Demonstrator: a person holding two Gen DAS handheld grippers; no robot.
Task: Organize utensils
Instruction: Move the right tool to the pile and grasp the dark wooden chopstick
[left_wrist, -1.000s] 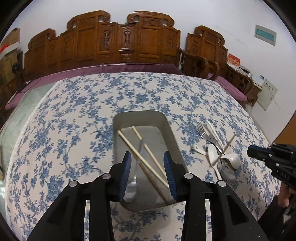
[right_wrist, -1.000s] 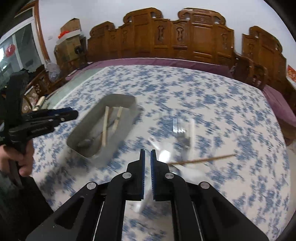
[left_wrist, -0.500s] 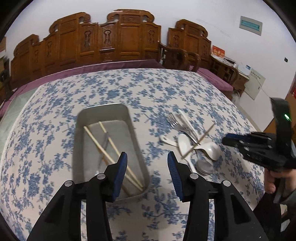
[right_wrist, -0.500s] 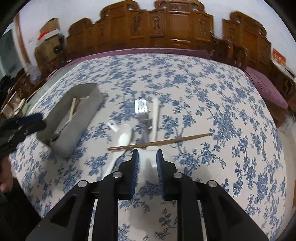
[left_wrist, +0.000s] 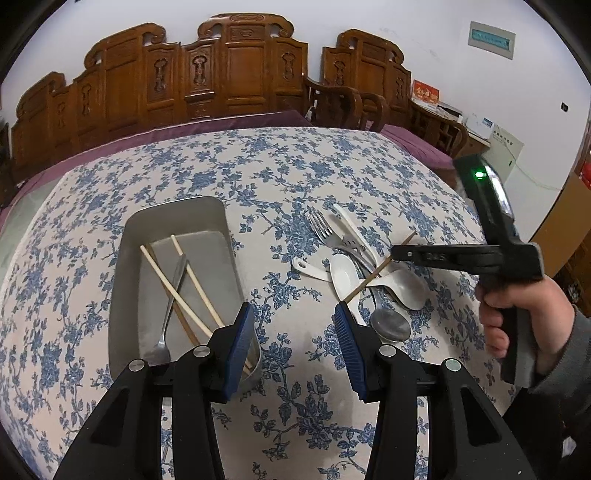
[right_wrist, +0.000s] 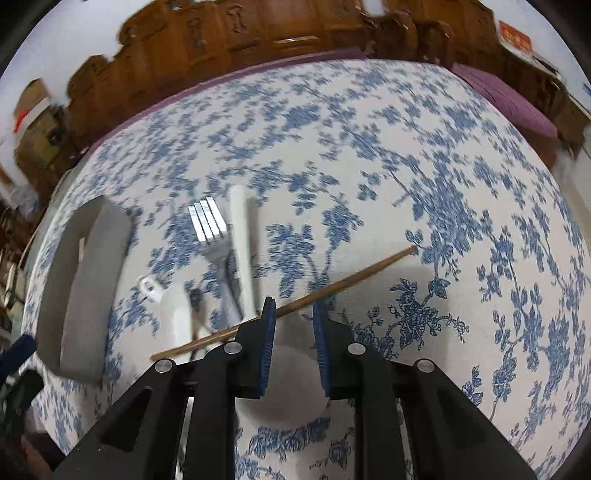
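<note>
my right gripper, jaws narrowly parted and empty, hangs over the brown chopstick lying across the spoons at five o'clock of the tray; straddle it squarely. my left gripper waits half-open, empty.

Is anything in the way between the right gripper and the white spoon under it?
Yes. A brown chopstick lies slanted across the pile, passing just in front of the right gripper, whose open jaws are above the white spoon. Nothing else covers that spoon's bowl.
</note>
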